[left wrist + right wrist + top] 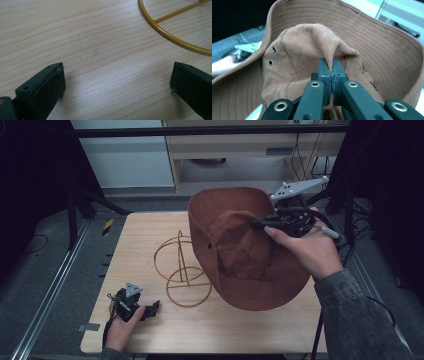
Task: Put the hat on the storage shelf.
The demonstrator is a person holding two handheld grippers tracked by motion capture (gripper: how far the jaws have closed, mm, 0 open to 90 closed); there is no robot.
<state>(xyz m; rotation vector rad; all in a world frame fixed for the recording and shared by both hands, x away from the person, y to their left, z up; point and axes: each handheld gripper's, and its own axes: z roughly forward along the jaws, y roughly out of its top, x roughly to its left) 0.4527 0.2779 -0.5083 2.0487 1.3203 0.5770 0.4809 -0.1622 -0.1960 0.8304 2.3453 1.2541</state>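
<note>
A brown bucket hat (240, 250) hangs tilted above the right half of the table, its crown facing left. My right gripper (257, 224) is shut on a pinched fold of the hat's crown. In the right gripper view the jaws stand pressed together on that fold of the brown hat (294, 47), and my right gripper (332, 67) points at the crown. A yellow wire hat stand (182, 270) rests on the table left of the hat. My left gripper (152, 309) rests open at the table's front left. In the left gripper view my left gripper (117, 80) has bare wood between its jaws, with the yellow stand ring (170, 35) beyond.
The wooden table (145, 235) has dark floor around it. A black frame post (72, 220) stands at the left. A pale cabinet (240, 150) stands behind the table, with cables (315, 167) to its right.
</note>
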